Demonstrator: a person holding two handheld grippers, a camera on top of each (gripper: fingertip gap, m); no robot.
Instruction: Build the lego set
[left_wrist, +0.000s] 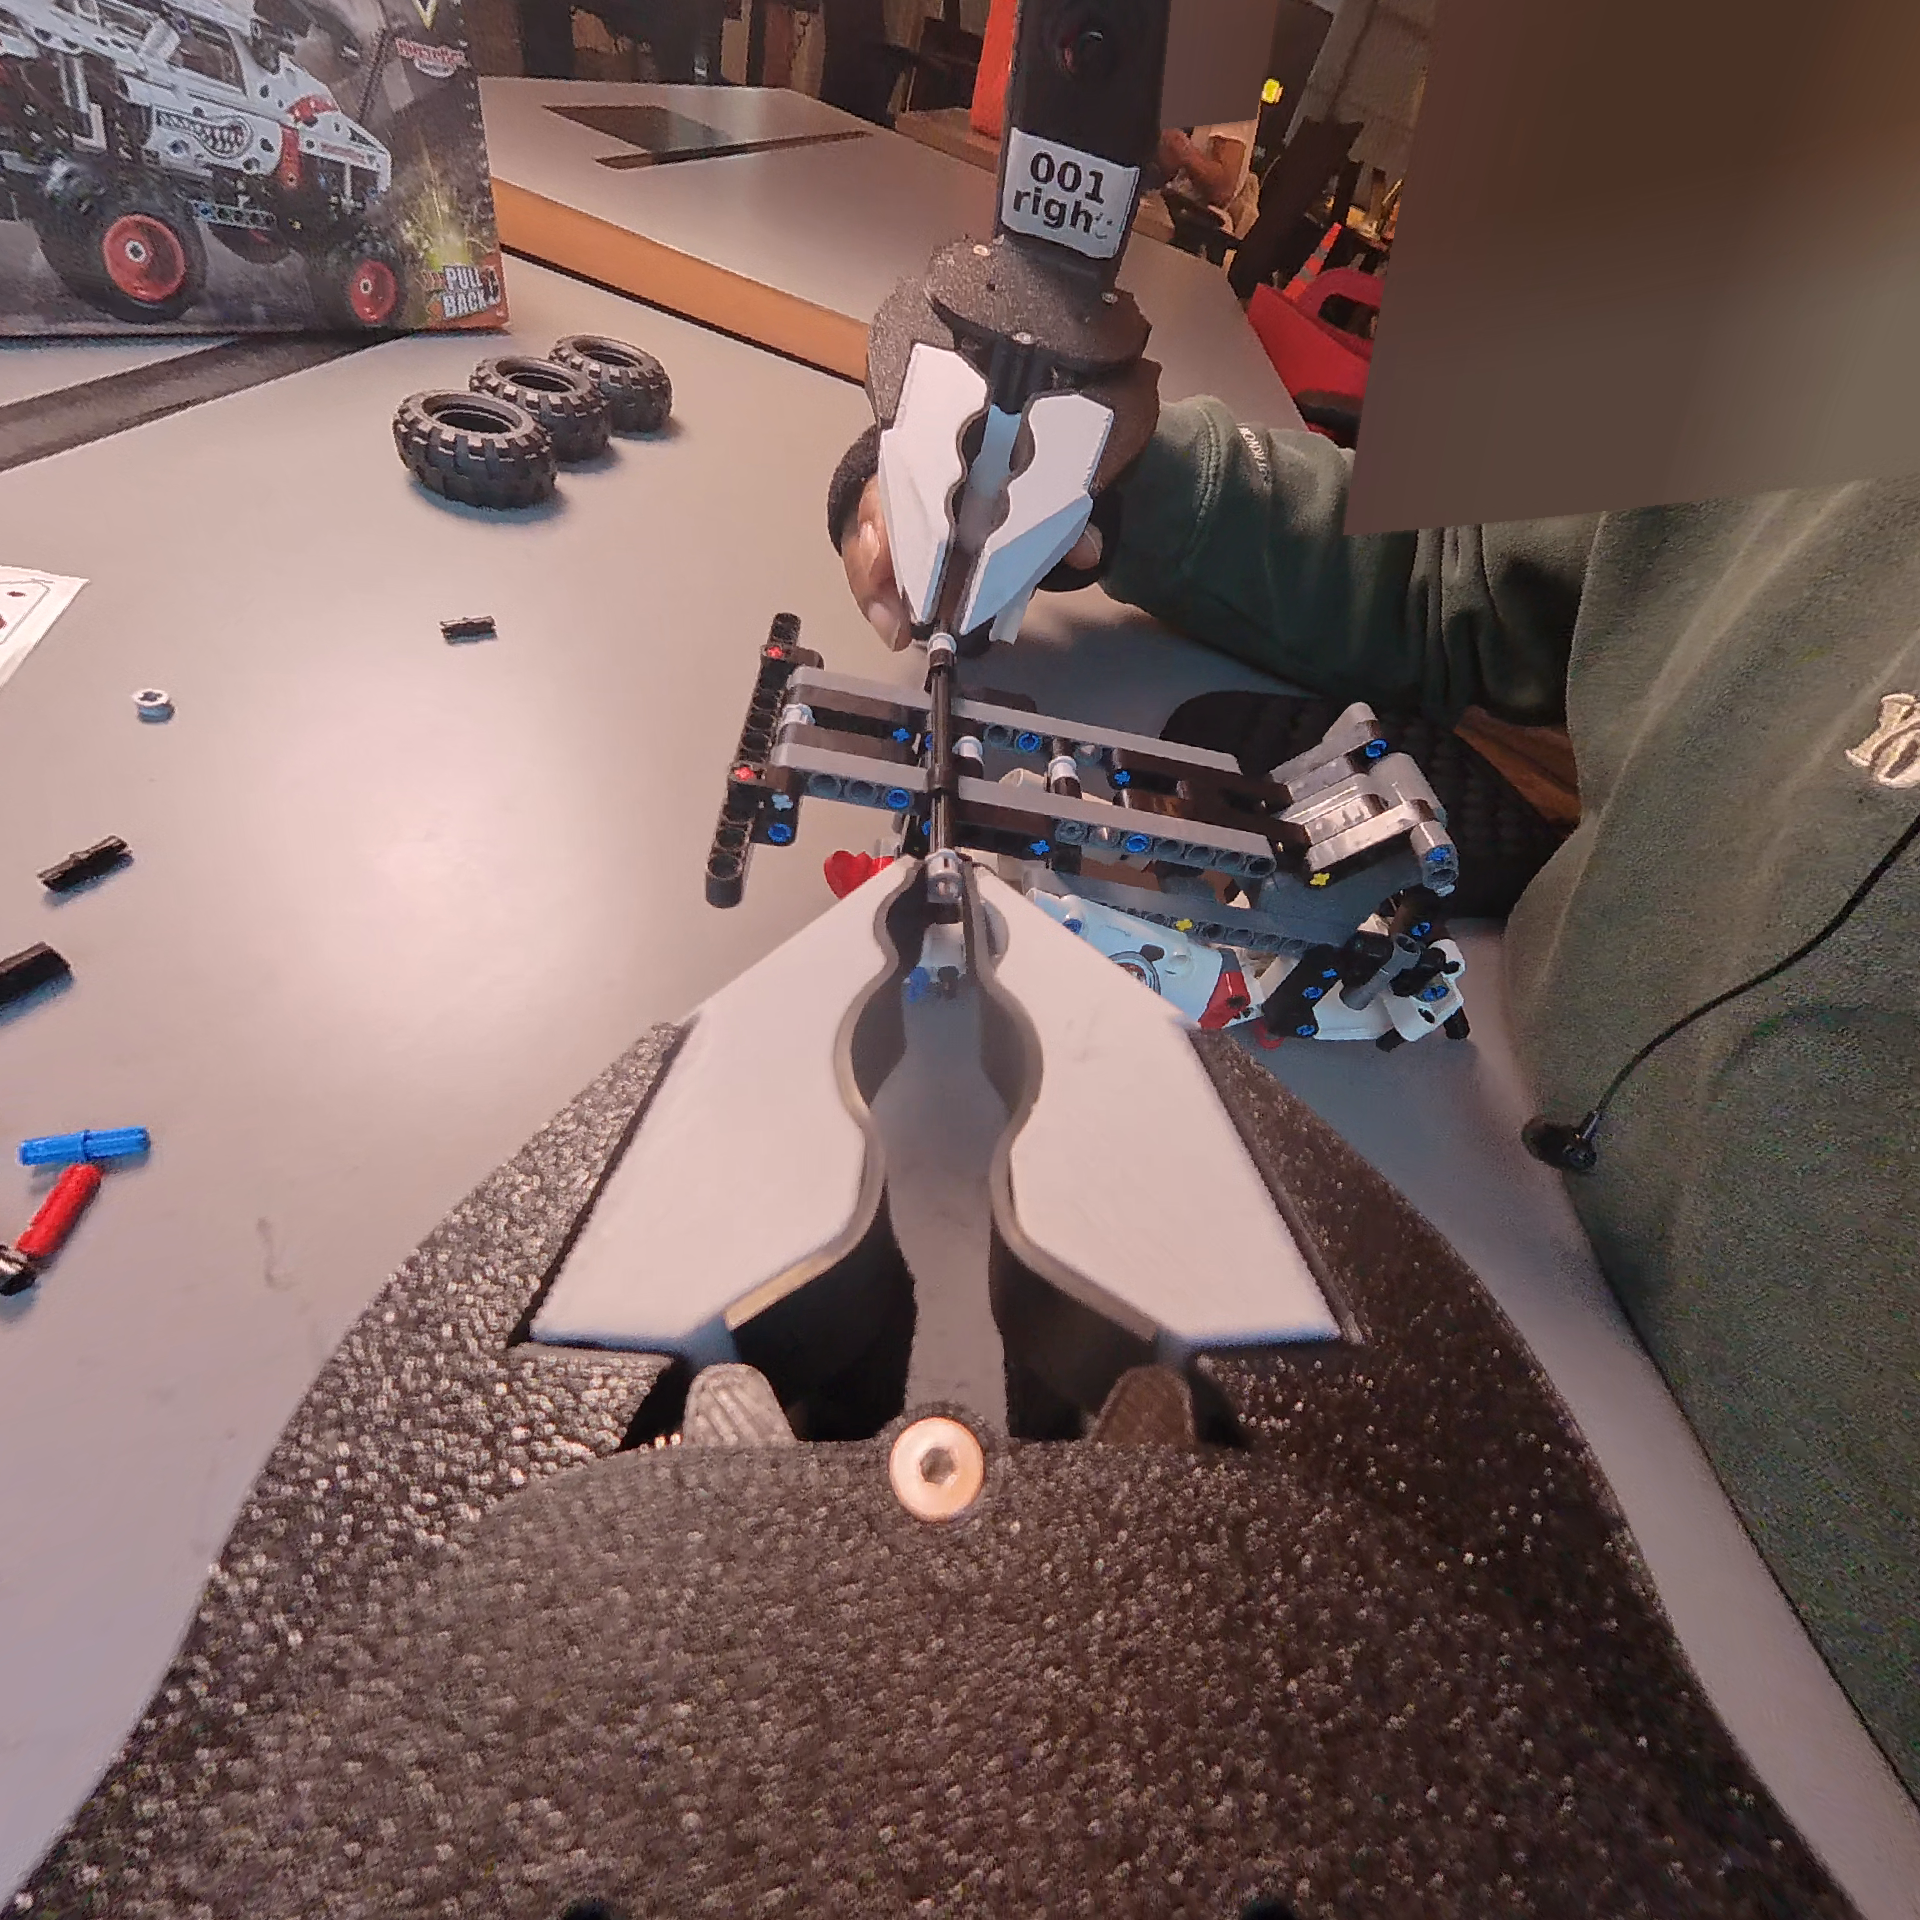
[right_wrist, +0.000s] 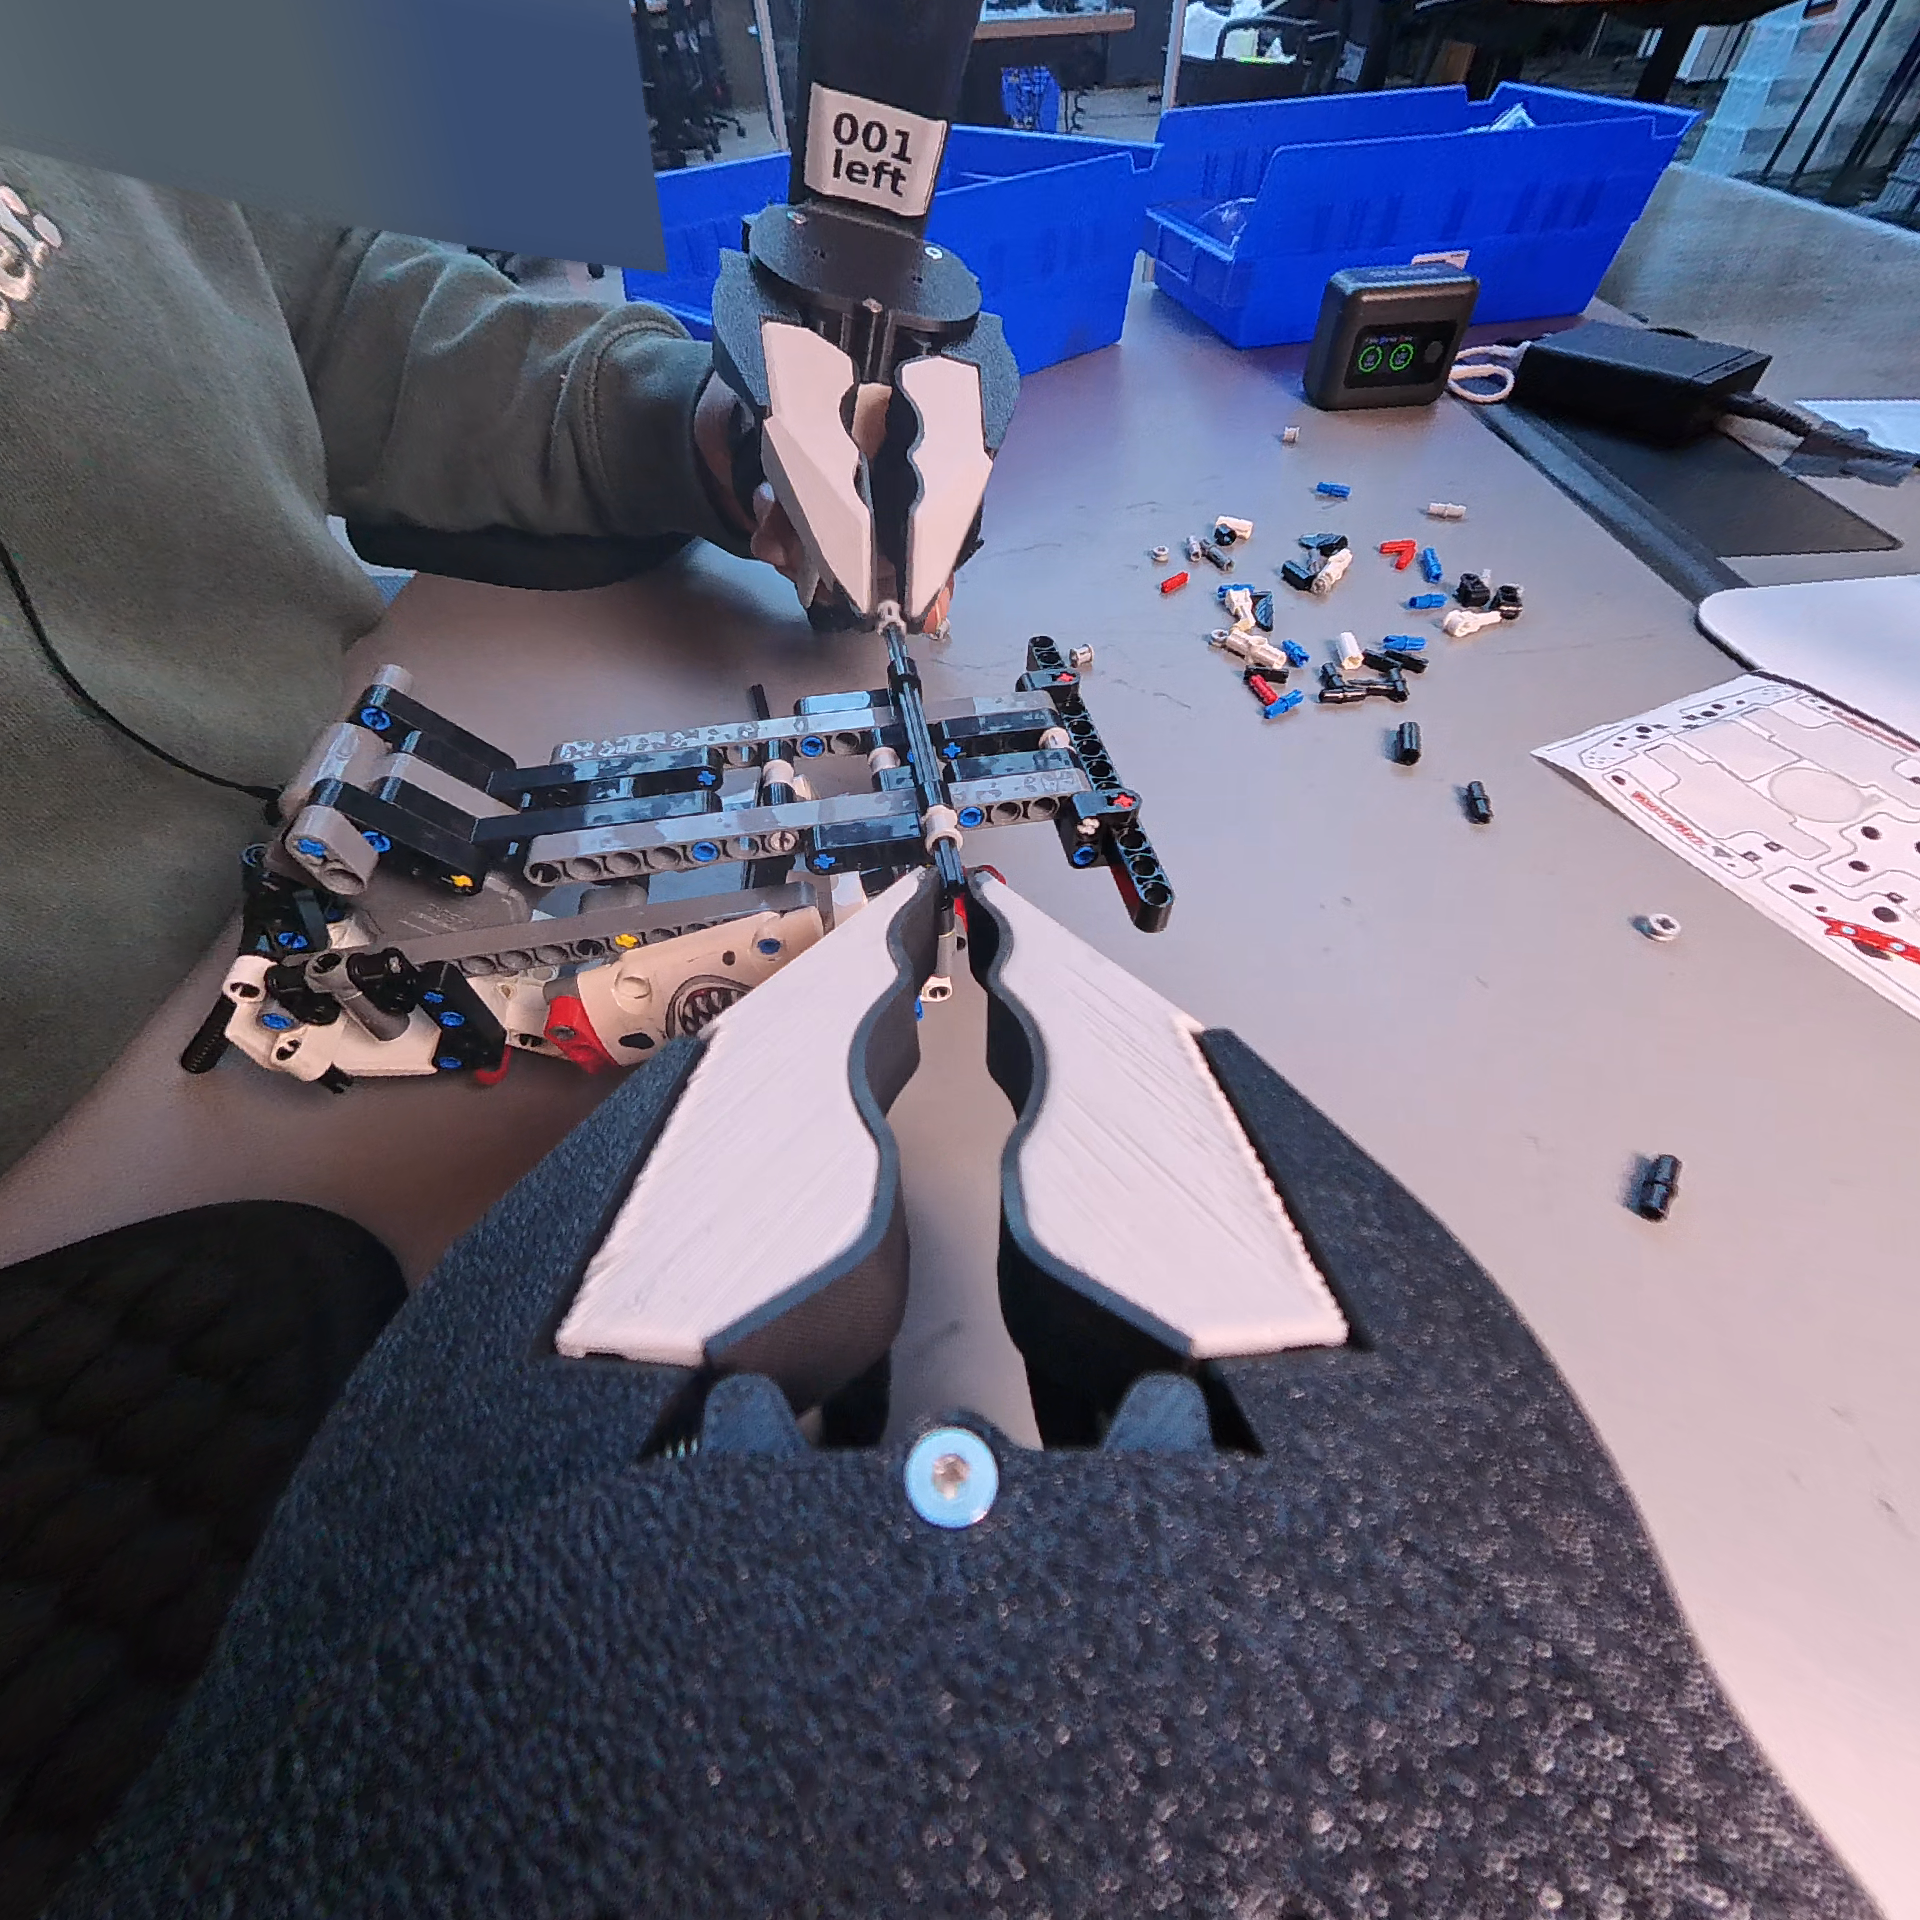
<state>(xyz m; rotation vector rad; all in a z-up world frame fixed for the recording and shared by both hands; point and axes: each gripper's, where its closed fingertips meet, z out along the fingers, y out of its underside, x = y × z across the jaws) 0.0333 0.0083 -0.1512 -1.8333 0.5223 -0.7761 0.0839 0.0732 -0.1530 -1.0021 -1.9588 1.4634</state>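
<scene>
A partly built lego chassis (left_wrist: 1101, 821) of grey and black beams lies on the grey table; it also shows in the right wrist view (right_wrist: 644, 831). A black axle (left_wrist: 940, 748) runs crosswise through its beams, with a grey bush near each end. My left gripper (left_wrist: 943, 878) is shut on the near end of the axle. My right gripper (left_wrist: 940, 634) is shut on the far end, facing it. In the right wrist view my right gripper (right_wrist: 948, 883) pinches the axle (right_wrist: 914, 738) and the left gripper (right_wrist: 890, 613) holds its other end.
Three black tyres (left_wrist: 530, 416) and the set's box (left_wrist: 208, 156) stand at the far left. Blue and red pins (left_wrist: 83, 1143) lie at the left. Several loose small pieces (right_wrist: 1340, 613), a sticker sheet (right_wrist: 1766, 800), blue bins (right_wrist: 1403, 187) and a black device (right_wrist: 1387, 338) are on the right. The left gripper's tips are roughly 9 cm from the right gripper's.
</scene>
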